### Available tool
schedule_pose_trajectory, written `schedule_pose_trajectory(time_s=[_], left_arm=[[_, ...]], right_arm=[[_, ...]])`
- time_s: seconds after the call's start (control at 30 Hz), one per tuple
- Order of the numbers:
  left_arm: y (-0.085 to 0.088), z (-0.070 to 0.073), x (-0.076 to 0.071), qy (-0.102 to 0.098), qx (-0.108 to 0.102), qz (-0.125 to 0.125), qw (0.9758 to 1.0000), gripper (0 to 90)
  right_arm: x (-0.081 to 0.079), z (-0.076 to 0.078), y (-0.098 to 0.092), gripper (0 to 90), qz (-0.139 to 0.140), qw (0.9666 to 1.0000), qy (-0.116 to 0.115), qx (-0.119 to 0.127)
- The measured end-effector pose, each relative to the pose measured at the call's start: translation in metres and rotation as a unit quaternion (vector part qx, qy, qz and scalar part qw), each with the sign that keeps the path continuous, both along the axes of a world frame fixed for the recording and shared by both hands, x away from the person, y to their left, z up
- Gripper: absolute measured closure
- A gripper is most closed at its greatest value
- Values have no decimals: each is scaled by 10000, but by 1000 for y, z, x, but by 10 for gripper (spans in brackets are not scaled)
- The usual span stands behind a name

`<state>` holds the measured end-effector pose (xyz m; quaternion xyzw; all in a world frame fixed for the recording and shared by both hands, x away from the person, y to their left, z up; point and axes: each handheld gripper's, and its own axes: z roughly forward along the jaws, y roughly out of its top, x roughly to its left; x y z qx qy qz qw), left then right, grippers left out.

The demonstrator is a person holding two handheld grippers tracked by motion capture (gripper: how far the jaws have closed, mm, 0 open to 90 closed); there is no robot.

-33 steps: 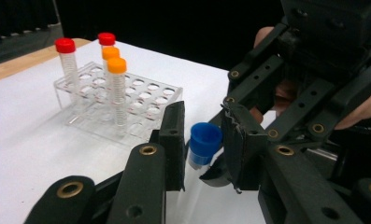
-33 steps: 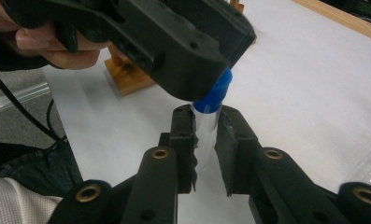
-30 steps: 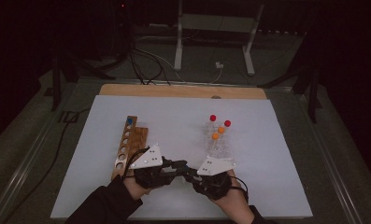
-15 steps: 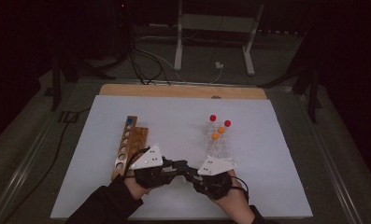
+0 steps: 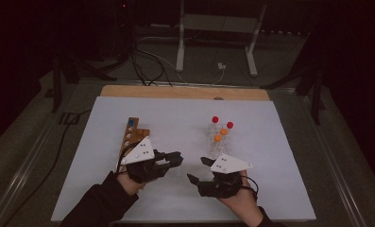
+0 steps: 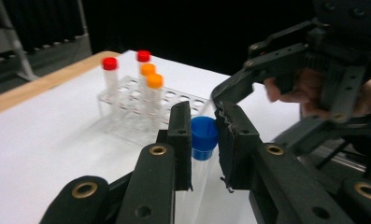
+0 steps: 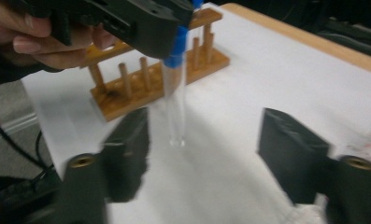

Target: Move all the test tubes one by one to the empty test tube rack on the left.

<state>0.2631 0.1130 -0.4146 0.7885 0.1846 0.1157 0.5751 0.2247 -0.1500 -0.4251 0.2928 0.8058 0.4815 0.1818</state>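
Your left gripper [image 6: 204,140] is clamped on the blue cap of the clear tube [image 6: 199,172], held upright above the white mat between the wooden rack [image 7: 146,79] and the clear rack [image 6: 141,109]. Your right gripper [image 7: 204,154] has just been opening and holds nothing. The tube looks light, stiff, slick and breakable; the ribbed cap judges safest.

High view overhead, facing forward and down — gripper views close, low, opposed — blue-capped tube [image 6: 204,133] in both
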Motion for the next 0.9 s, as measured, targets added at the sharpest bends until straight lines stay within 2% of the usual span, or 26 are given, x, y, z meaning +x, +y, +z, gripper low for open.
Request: schedule_pose_trajectory(time_s=[0.23, 0.3, 0.43, 0.53, 0.63, 0.9], left_arm=[[20, 15, 8, -157, -159, 357, 9991, 773], [25, 19, 9, -207, -202, 451, 9986, 773], [34, 26, 11, -324, -190, 645, 9972, 774], [43, 30, 15, -366, -153, 807, 9959, 773], [53, 33, 19, -378, -158, 988, 9943, 773], [75, 33, 28, -437, -117, 1488, 9878, 773]], right_arm=[[2, 5, -12, 83, -297, 9991, -126, 272], [3, 5, -14, 27, -228, 9993, -99, 279], [4, 5, -17, 6, -230, 9992, -74, 327], [4, 6, -20, 6, -206, 9987, -27, 474], [3, 7, -20, 0, -196, 9988, -93, 443], [3, 7, -20, 0, -197, 9990, -88, 392]])
